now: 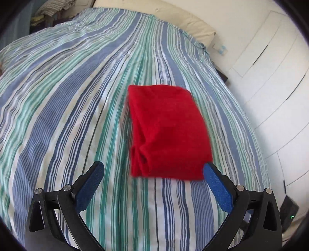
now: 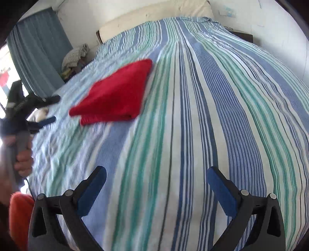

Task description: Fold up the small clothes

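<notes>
A red garment (image 1: 166, 131) lies folded into a compact rectangle on the striped bed cover (image 1: 77, 96). My left gripper (image 1: 153, 167) is open and empty, just short of the garment's near edge, with its right finger (image 1: 216, 185) close to the near right corner. In the right wrist view the folded red garment (image 2: 115, 94) lies far left on the bed cover (image 2: 212, 115). My right gripper (image 2: 156, 172) is open and empty, well away from it over bare cover. The left gripper (image 2: 49, 109) shows there at the far left, held in a hand.
A cream pillow (image 1: 158, 13) lies at the head of the bed. White wardrobe doors (image 1: 274, 81) stand to the right. A pile of clothes (image 2: 75, 56) and a blue curtain (image 2: 36, 48) are beyond the bed's left side. An orange item (image 2: 19, 216) sits at lower left.
</notes>
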